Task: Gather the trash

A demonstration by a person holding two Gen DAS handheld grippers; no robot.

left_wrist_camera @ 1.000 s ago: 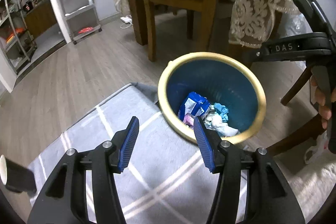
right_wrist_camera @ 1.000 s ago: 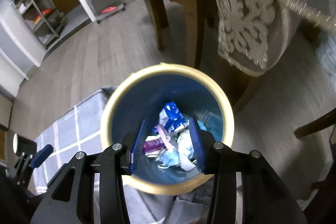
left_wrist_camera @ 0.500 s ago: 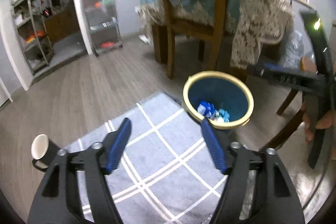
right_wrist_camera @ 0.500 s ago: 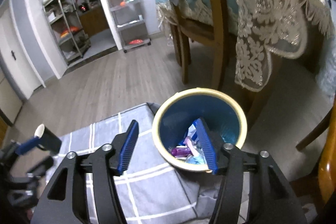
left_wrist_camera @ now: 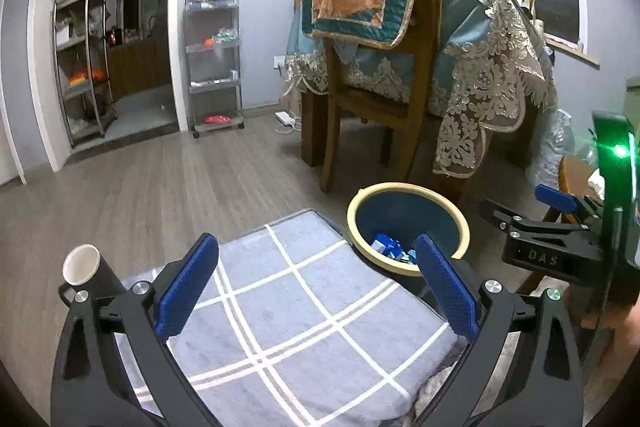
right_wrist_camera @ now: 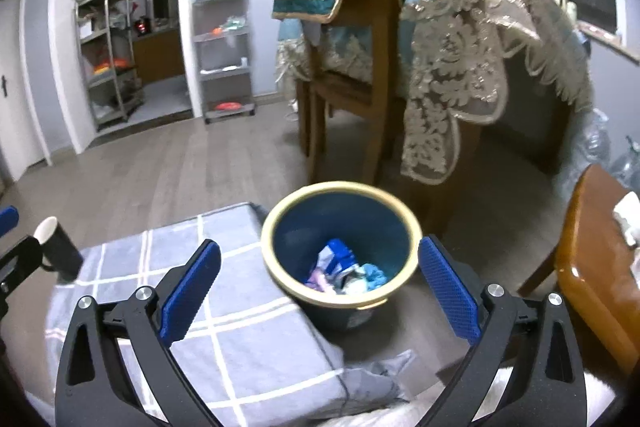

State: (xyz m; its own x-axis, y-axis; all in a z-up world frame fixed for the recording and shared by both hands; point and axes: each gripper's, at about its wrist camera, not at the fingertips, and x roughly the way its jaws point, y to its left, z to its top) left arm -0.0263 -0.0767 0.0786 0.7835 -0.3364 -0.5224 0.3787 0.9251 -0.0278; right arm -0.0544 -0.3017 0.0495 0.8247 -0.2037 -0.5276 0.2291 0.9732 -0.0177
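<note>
**Both grippers back off the bin, jaws spreading empty**

Since a second ago both grippers have pulled up and away from the bin, which now sits smaller in each view, and their jaws have gone from half-closed to wide. Largest first: the grey checked mat point(left_wrist_camera: 304, 311) covers the floor beneath both tools. At its far right corner, on the floor just off the mat, stands the bin point(right_wrist_camera: 340, 223), upright, with wrappers and tissue point(right_wrist_camera: 344, 271) lying in its bottom. Off the mat's left edge stands a dark cup point(left_wrist_camera: 86, 269).

The left gripper point(left_wrist_camera: 316, 287) is opening with nothing between its pads; the right gripper point(right_wrist_camera: 318, 291) likewise.

The drop looks done. I'd say the next good move is to scan the mat's edges for leftovers, then approach low with jaws wide. The cup may be next; grip it across the body, not the rim, so it doesn't tip.
</note>
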